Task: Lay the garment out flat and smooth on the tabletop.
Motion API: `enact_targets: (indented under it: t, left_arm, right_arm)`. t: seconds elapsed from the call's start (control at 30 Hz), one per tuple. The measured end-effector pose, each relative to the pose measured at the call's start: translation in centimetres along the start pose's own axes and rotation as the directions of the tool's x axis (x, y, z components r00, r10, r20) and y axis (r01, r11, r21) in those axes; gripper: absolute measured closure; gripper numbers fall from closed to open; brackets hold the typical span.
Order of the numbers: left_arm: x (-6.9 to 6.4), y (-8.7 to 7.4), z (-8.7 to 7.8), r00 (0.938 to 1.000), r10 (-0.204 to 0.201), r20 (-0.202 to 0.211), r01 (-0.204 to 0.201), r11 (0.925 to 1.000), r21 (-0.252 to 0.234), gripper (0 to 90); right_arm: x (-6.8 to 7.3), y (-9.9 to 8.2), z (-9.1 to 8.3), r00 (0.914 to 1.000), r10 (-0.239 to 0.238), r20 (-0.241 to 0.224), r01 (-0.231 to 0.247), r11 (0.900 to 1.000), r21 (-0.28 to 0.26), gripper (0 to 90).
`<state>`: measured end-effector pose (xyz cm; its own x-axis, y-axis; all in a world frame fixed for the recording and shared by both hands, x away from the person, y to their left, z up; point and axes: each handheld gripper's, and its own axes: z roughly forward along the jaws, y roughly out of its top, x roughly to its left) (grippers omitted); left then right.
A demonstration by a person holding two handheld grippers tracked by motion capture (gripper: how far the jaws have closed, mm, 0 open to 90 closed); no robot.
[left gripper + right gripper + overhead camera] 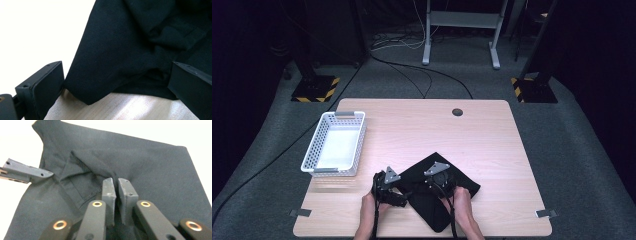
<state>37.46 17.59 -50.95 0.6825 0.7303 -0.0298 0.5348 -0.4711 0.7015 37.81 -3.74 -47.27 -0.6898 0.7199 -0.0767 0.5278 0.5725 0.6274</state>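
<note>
Two tongs at lower centre, right tongs pinched on black cloth, left tongs spread wide astride cloth edge, counter beneath.

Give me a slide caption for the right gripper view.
Right gripper shut on the black garment at its collar.

Bright surface, dark surroundings
Gripper views blow the surface out to white; near tongs soft, black cloth sharper.
</note>
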Motion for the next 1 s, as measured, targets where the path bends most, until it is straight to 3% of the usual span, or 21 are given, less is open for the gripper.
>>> enact_targets:
  t: [0.2, 0.37, 0.6, 0.83, 1.0]
  left_arm:
    - [0.0, 0.0, 0.0, 1.0000, 0.003, 0.000, -0.003, 1.0000, -0.001, 1.3]
    - [0.0, 0.0, 0.0, 1.0000, 0.002, 0.002, -0.002, 1.0000, -0.003, 1.9]
    - [0.0, 0.0, 0.0, 1.0000, 0.004, 0.002, -0.004, 1.0000, -0.004, 2.4]
    - [0.0, 0.0, -0.1, 1.0000, 0.006, 0.004, -0.006, 1.0000, -0.007, 3.3]
    - [0.0, 0.0, -0.1, 1.0000, 0.007, 0.006, -0.007, 0.9999, -0.009, 3.7]
  right_arm:
    - [-0.8, 0.4, -0.7, 0.9996, 0.027, -0.009, -0.028, 0.9986, -0.045, 86.5]
    - [-1.3, 0.4, -1.3, 0.9995, 0.030, 0.010, -0.030, 0.9979, -0.057, 87.0]
    - [-2.8, 0.7, -2.4, 0.9965, 0.084, 0.003, -0.083, 0.9914, -0.101, 87.4]
    - [-3.5, 1.0, -3.1, 0.9959, 0.088, 0.021, -0.085, 0.9903, -0.110, 87.4]
    - [-4.5, 1.2, -3.6, 0.9932, 0.115, 0.019, -0.111, 0.9854, -0.129, 87.5]
